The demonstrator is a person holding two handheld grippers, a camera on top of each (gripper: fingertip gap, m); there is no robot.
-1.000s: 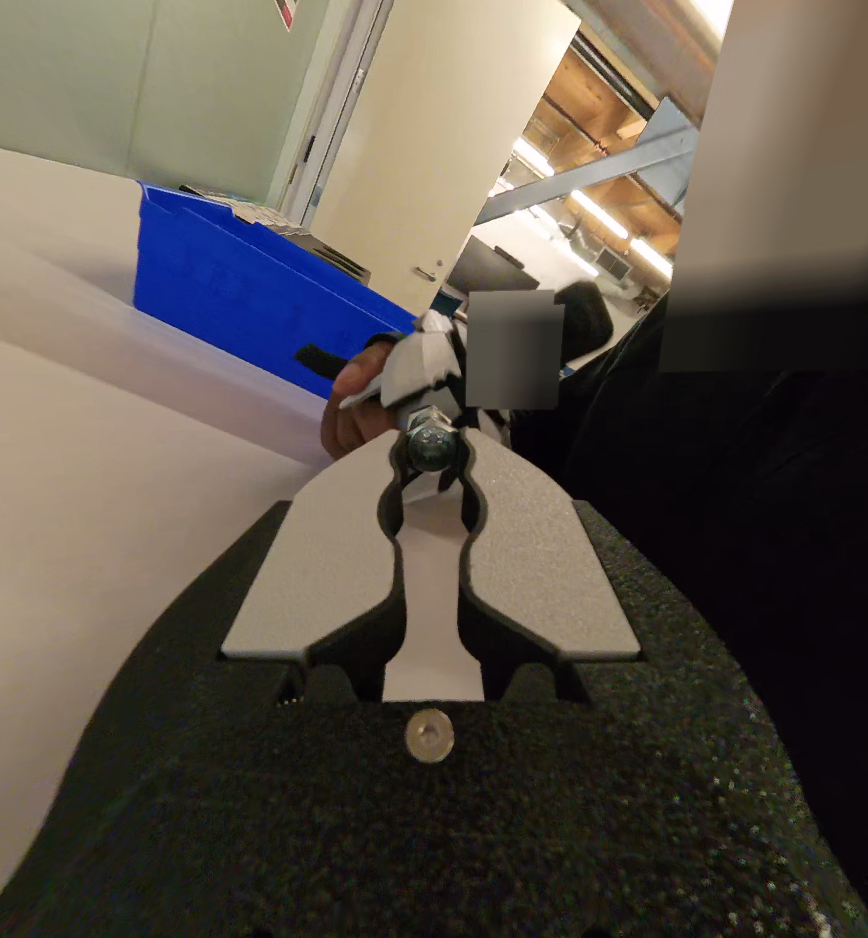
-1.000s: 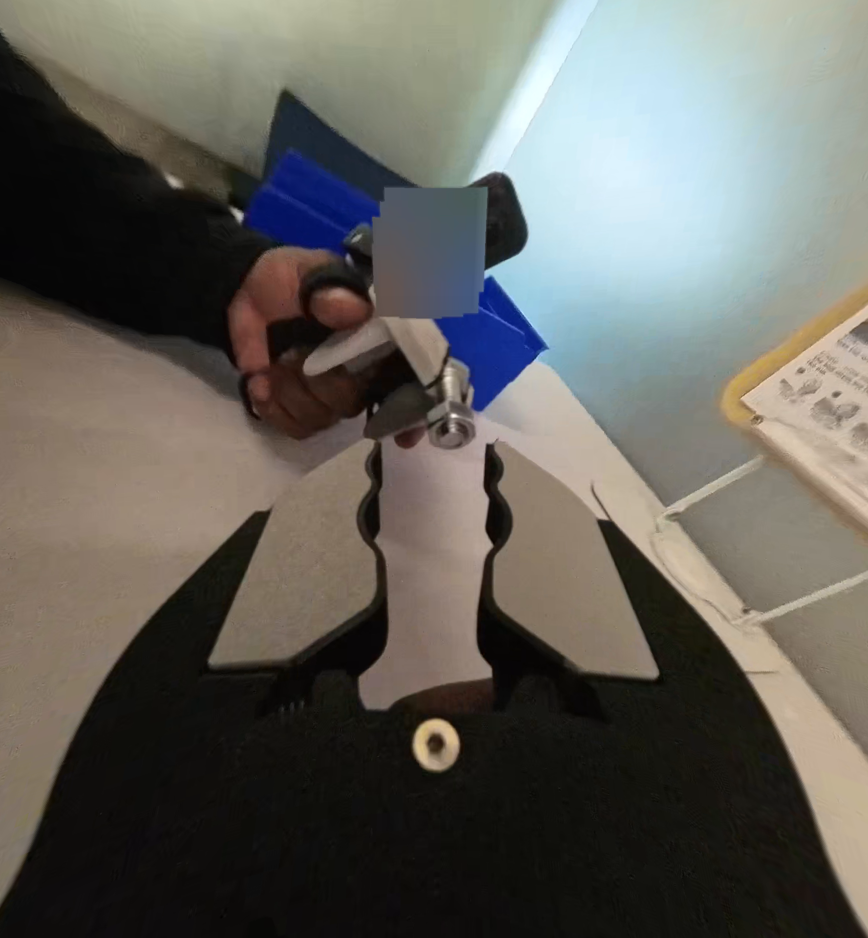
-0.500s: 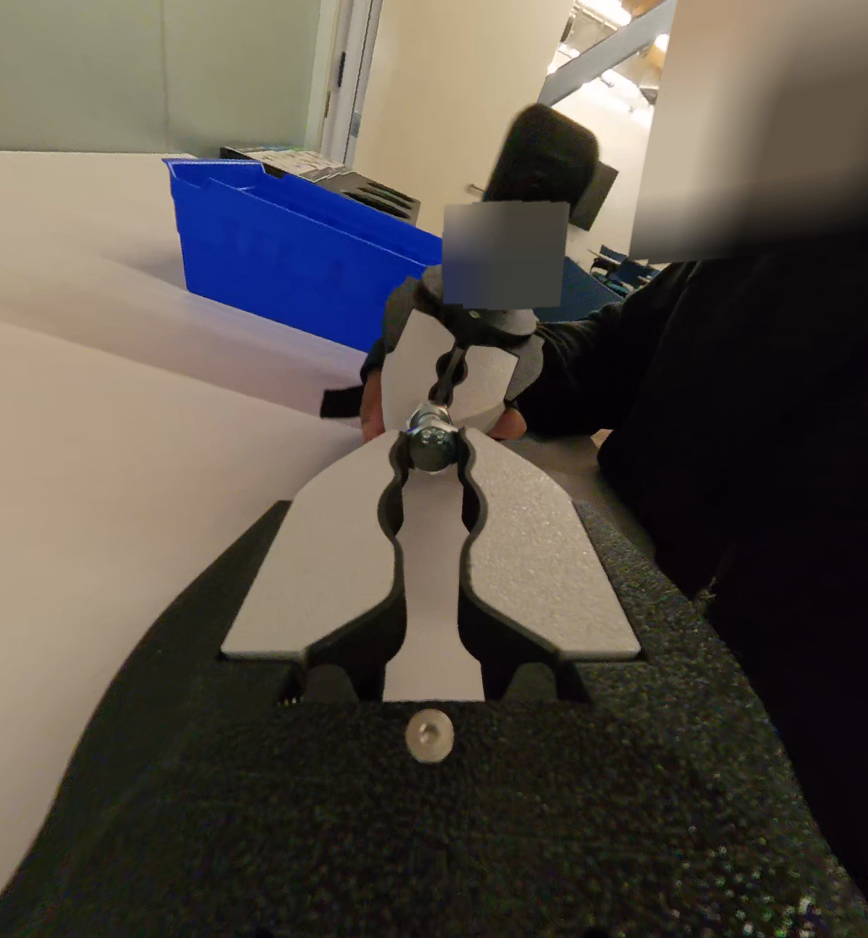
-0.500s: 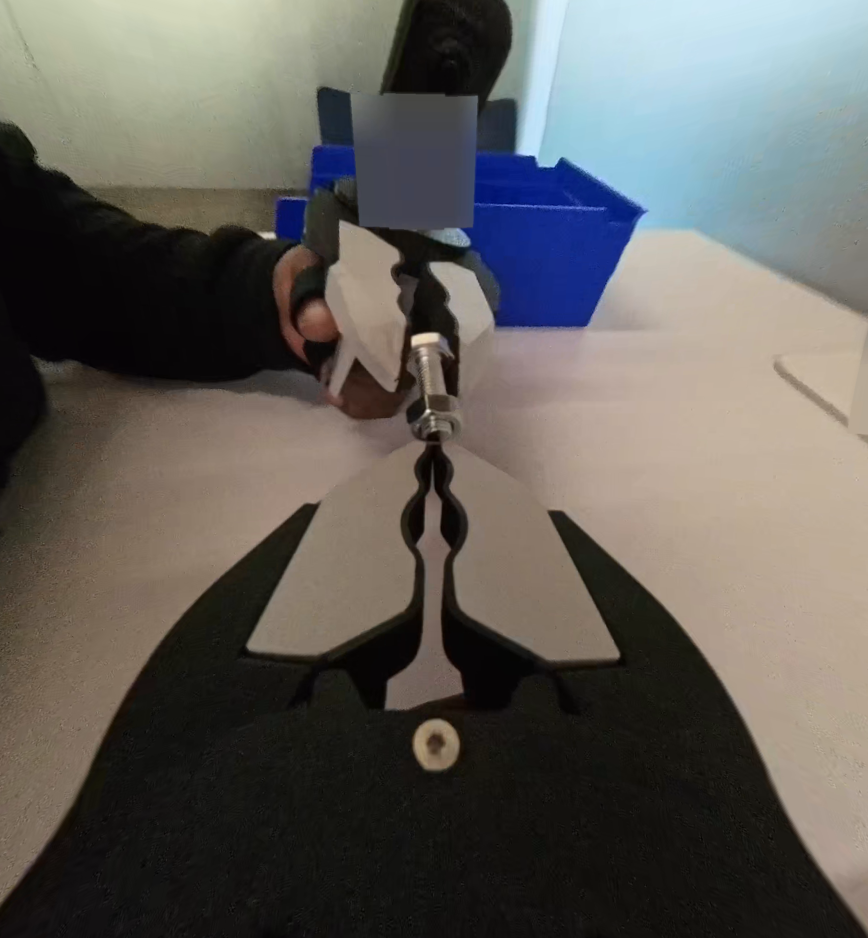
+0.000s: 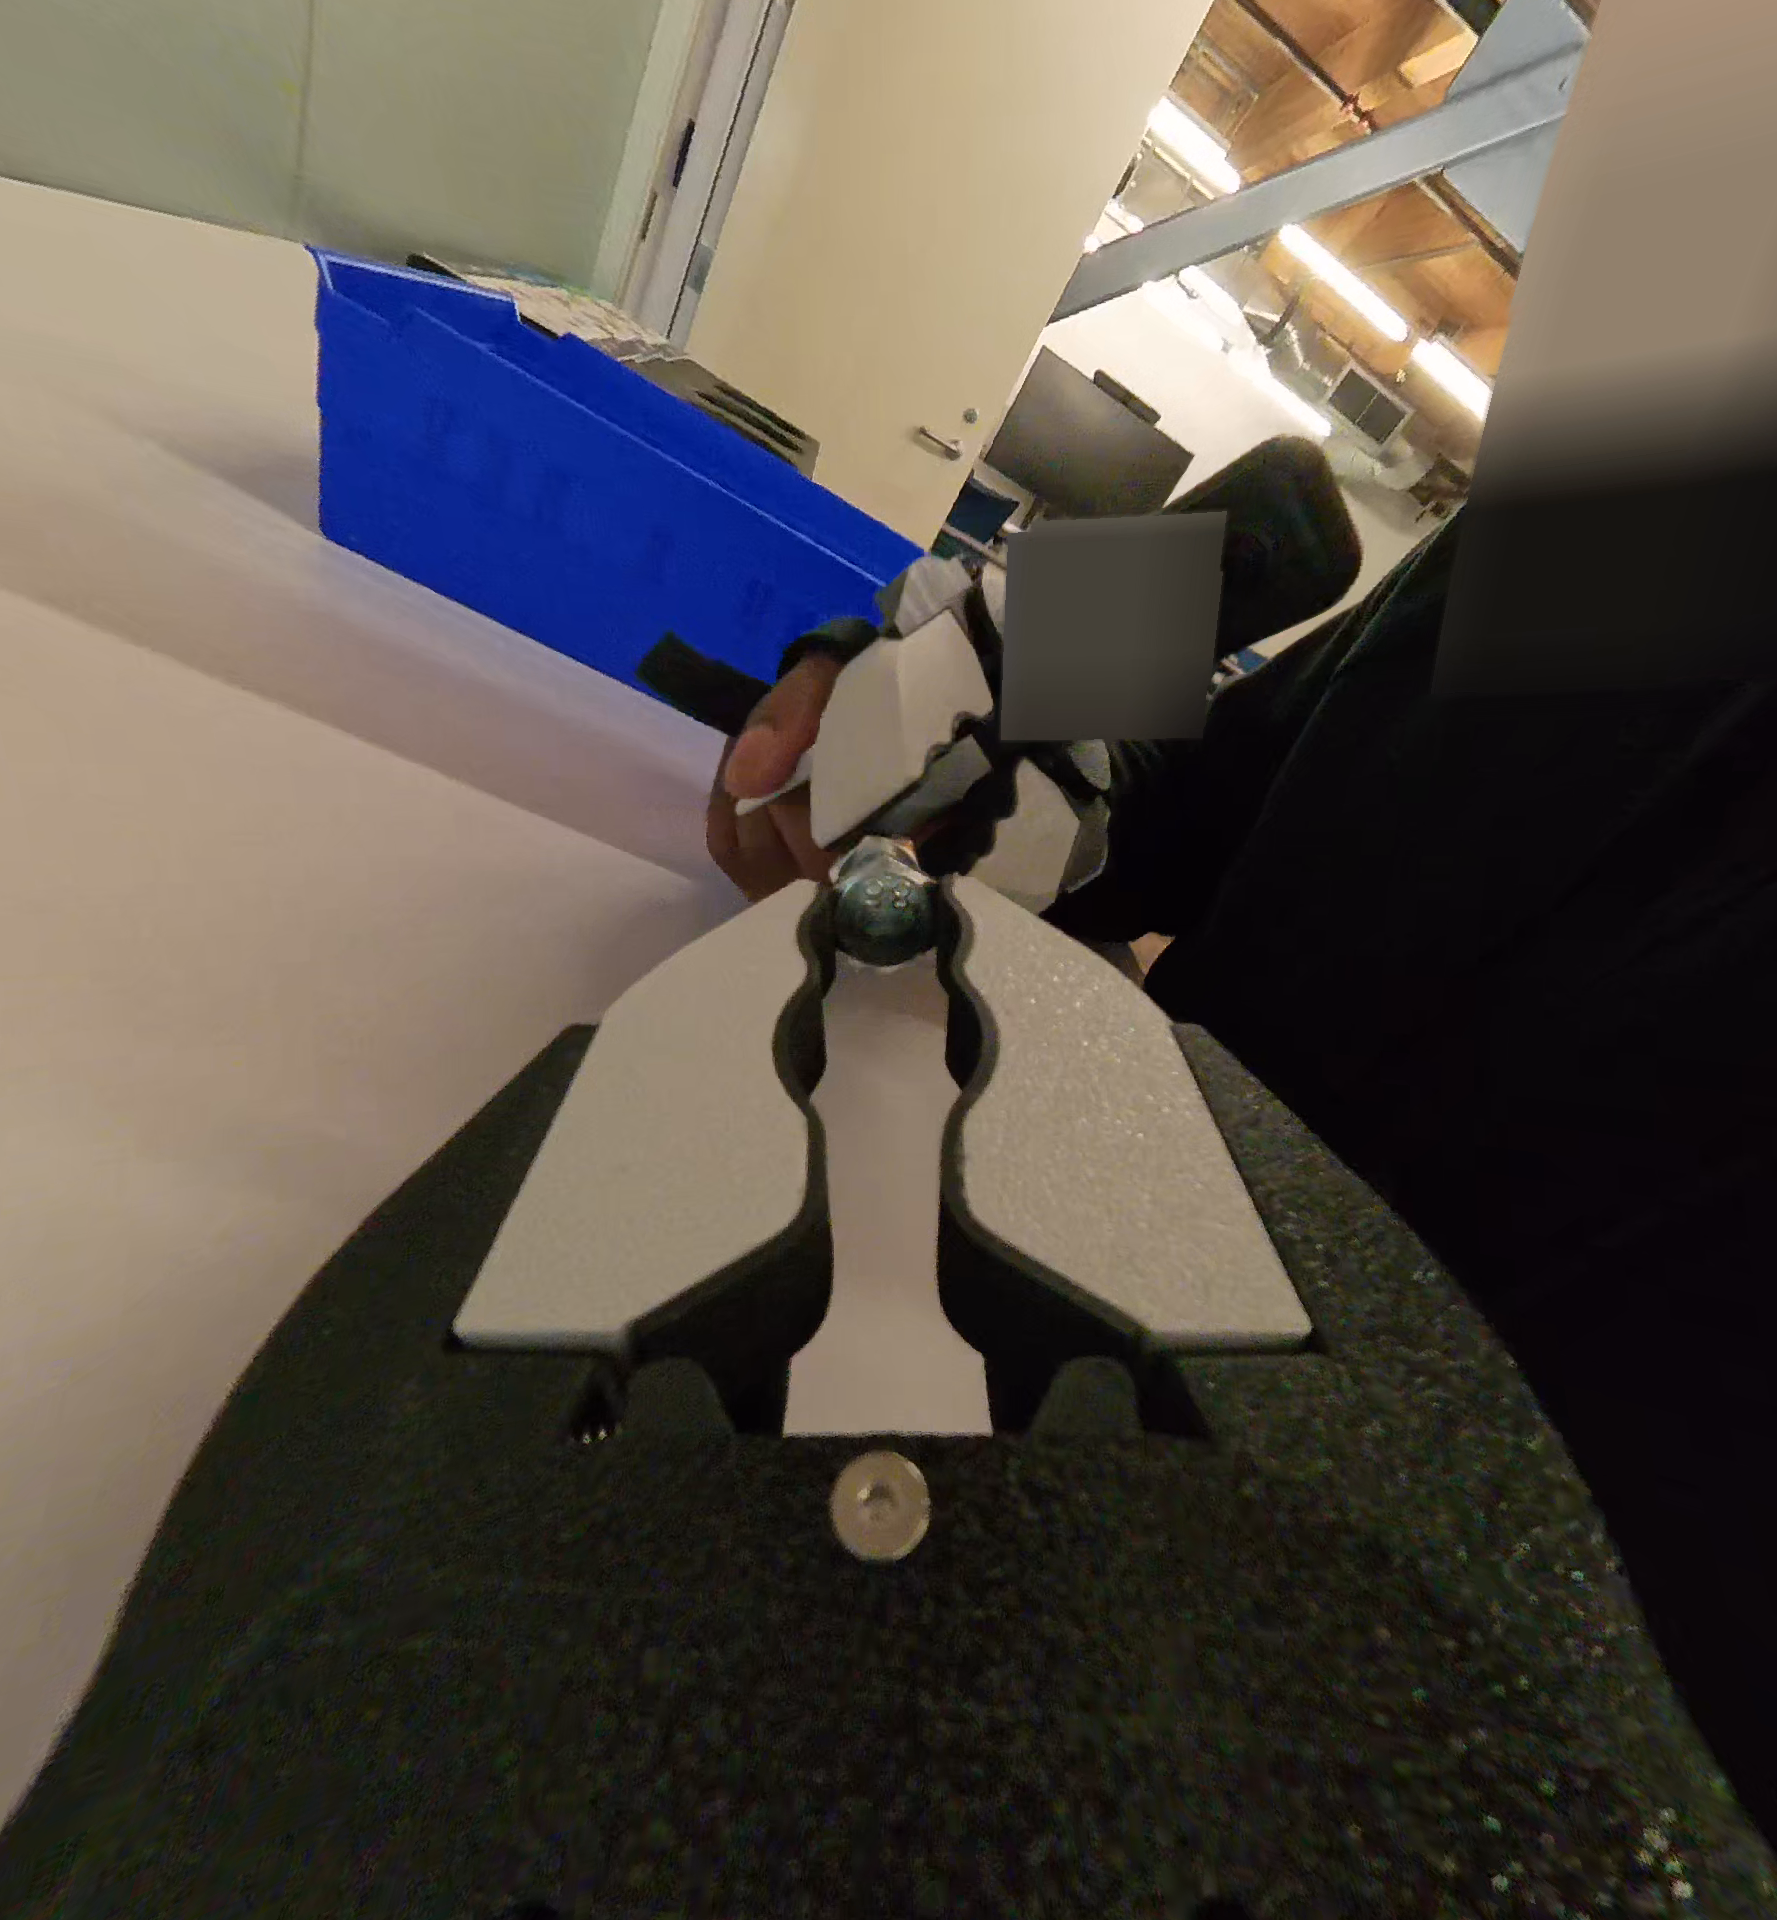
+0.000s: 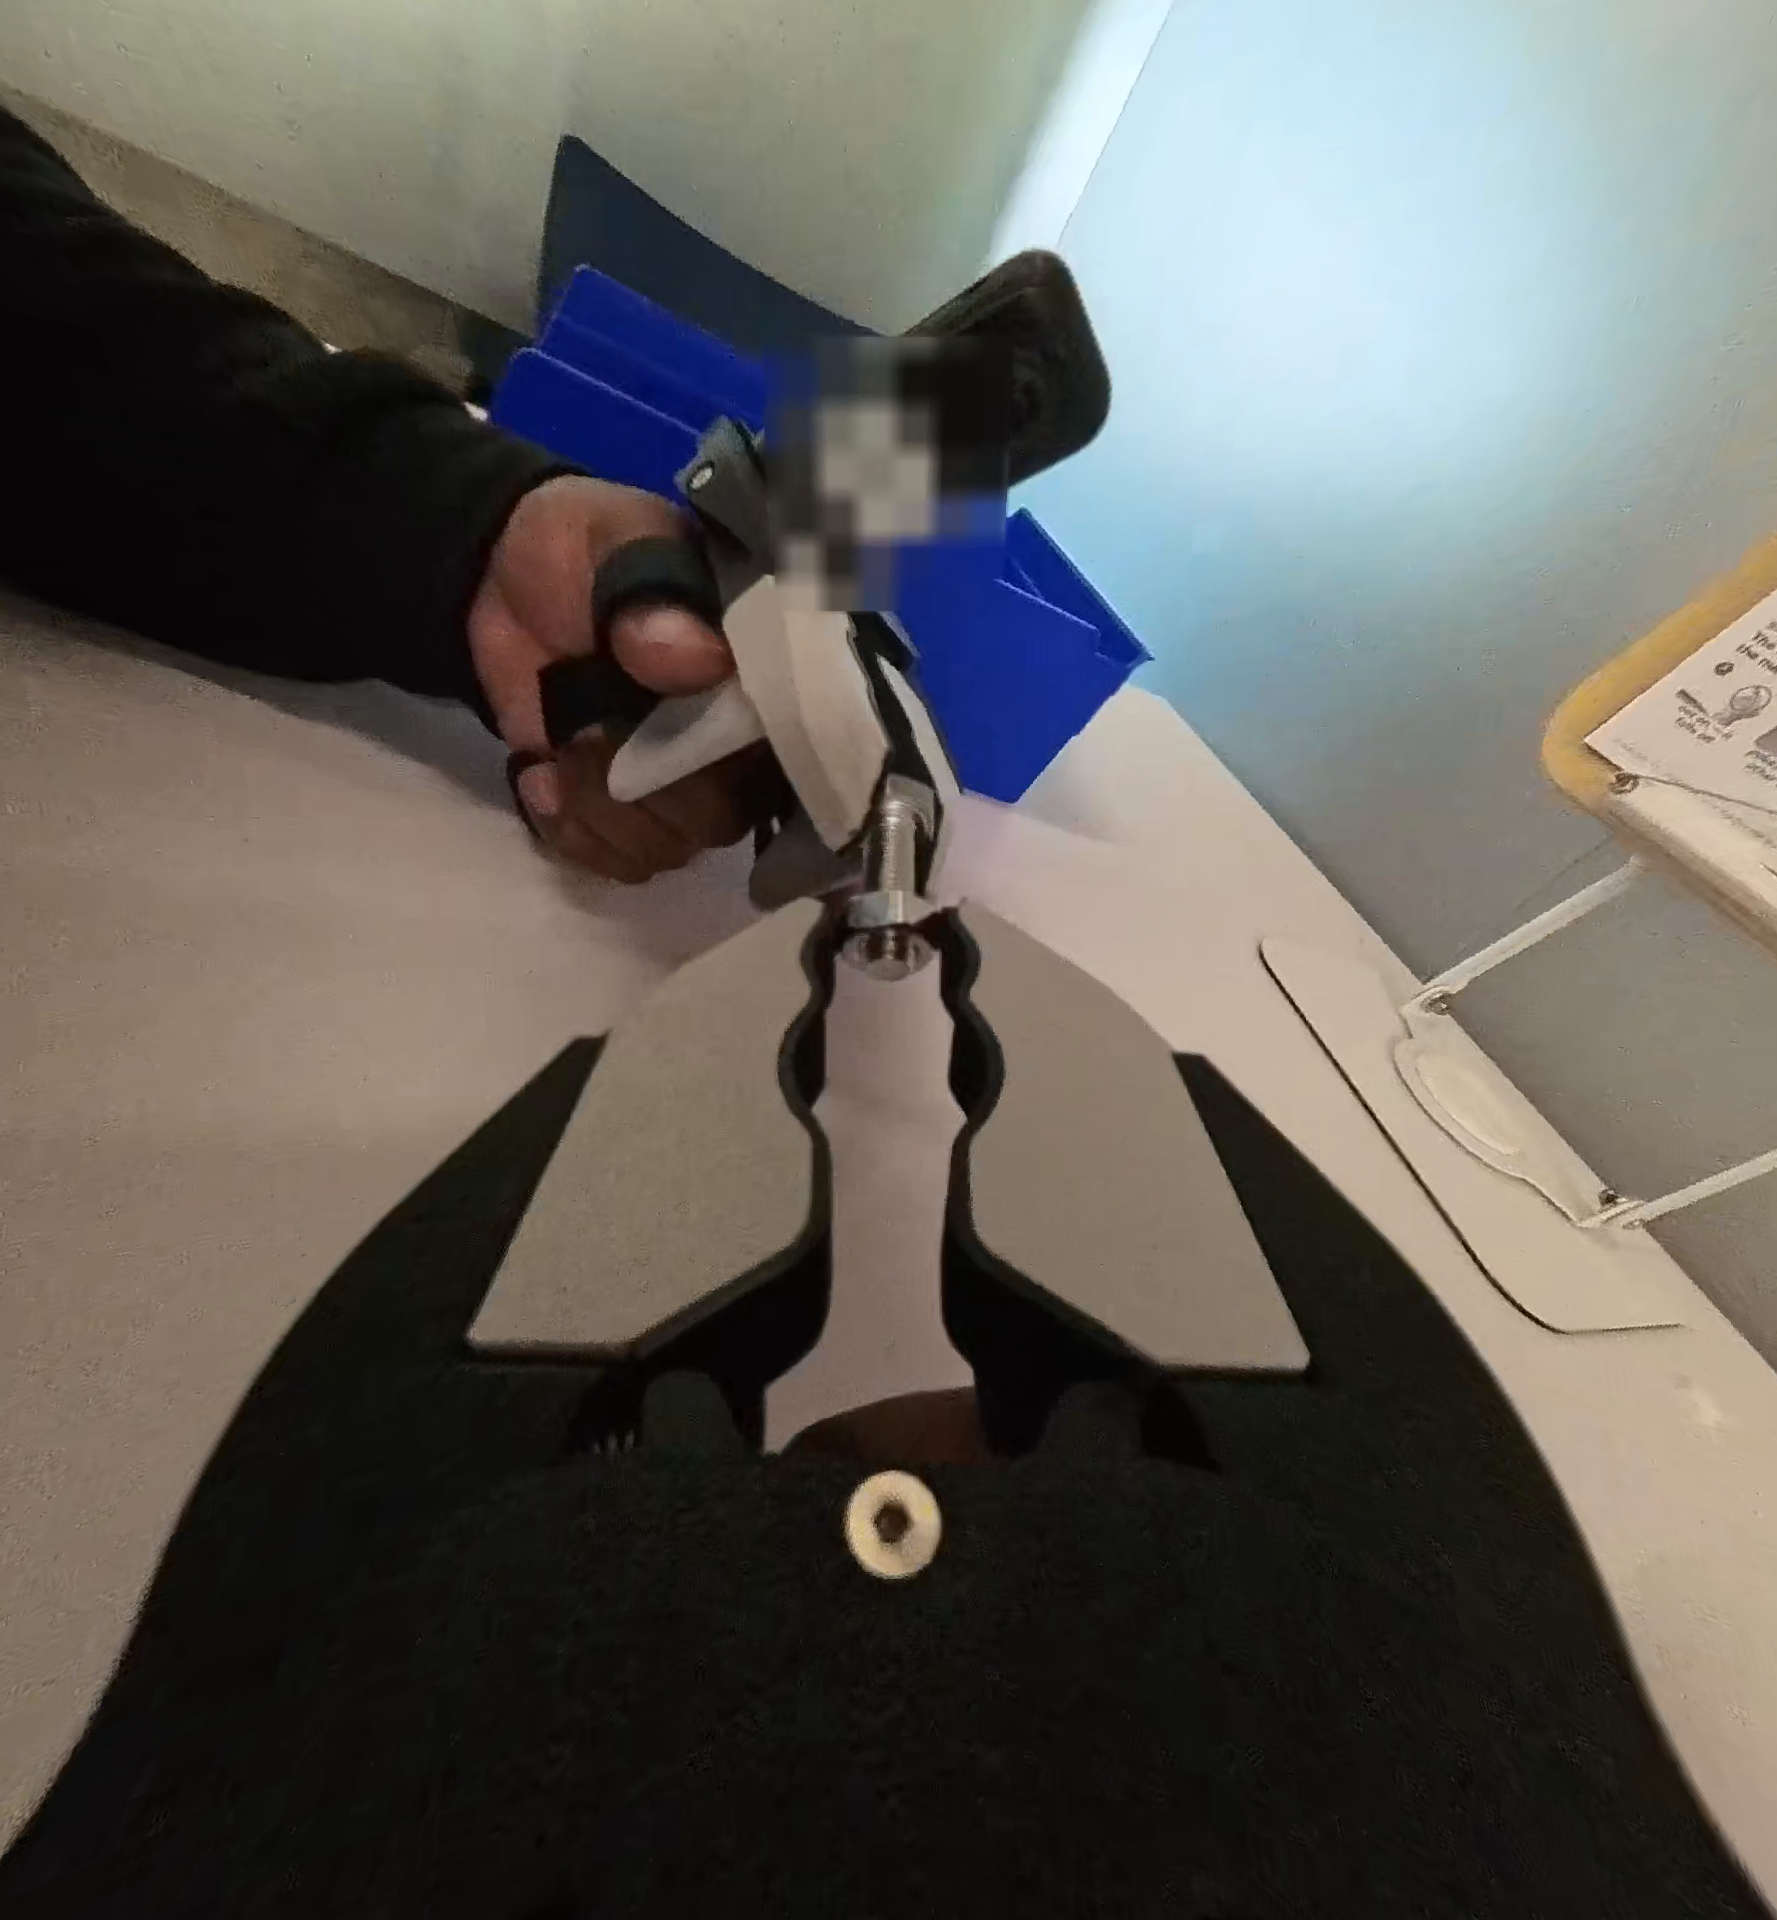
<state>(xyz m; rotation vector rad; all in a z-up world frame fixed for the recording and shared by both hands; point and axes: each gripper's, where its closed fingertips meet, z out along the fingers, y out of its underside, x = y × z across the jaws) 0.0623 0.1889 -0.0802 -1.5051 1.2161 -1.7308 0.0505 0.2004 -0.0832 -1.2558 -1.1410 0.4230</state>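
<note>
Threaded steel bolt [image 6: 889, 847], hexagonal nut [image 6: 882, 920]

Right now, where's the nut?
In the right wrist view, centre: the nut sits between the right gripper jaws, on the bolt that the left gripper holds.

a steel nut [image 6: 882, 916] on a bolt [image 6: 892, 831] is clamped between the right gripper [image 6: 886, 940] fingertips, while the bolt is gripped by the left gripper [image 6: 863, 769]; a blue bin [image 6: 1009, 665] is seen behind.
</note>
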